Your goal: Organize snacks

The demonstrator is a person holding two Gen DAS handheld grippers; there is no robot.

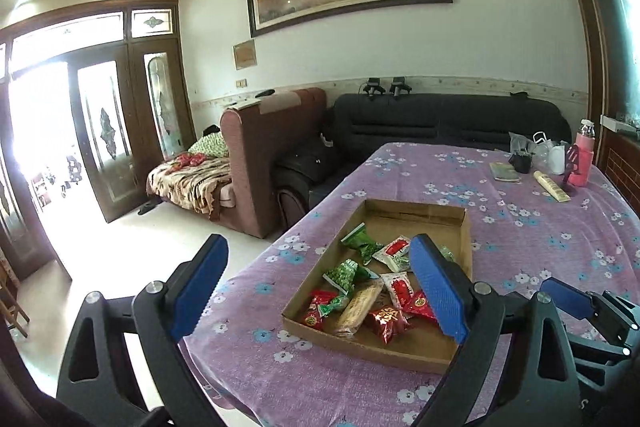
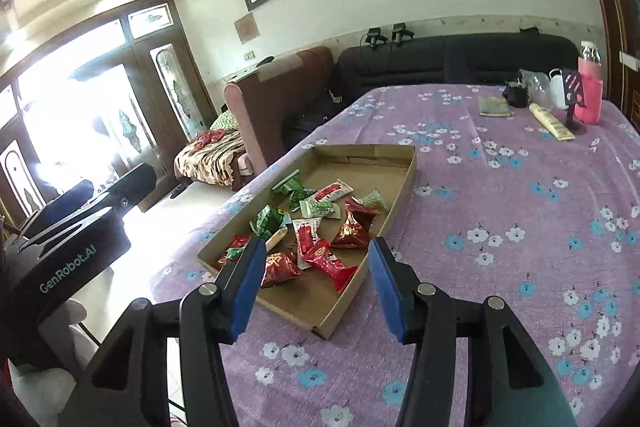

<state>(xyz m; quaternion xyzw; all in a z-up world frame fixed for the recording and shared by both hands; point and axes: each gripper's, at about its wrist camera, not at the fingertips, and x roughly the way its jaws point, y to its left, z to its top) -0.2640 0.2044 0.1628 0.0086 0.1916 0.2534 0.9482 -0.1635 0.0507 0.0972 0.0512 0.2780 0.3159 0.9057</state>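
I hold both grippers above the near edge of the desk (image 2: 500, 187), which is draped in a purple flowered cloth. My left gripper (image 1: 320, 291) has its jaws spread wide and grips nothing; its inner blue pad hangs in front of the tray's right half in my own view, but I judge it to be above the tray, not touching. My right gripper (image 2: 316, 279) is likewise wide open and empty, poised just short of the tray's near corner.

The cardboard tray (image 2: 404, 179) lies near the left edge of the desk, running lengthwise away from me. The snacks (image 2: 320, 223) are all inside it, as far as I can see: green packets (image 1: 362, 245) toward the middle, red foil packets (image 1: 386, 319) and a pale wafer bar (image 1: 358, 309) in the near half. They lie heaped and overlapping, mixed by colour, while the far end of the tray is bare cardboard.

I see no stray snack on the cloth around the tray. So gathering looks done, and sorting does not: if organizing means grouping by kind or laying them in rows, that work is mostly still ahead.

At the far right corner stand a pink bottle (image 2: 588, 95), a cream tube (image 2: 550, 123) and a small booklet (image 2: 495, 106), well apart from the tray.
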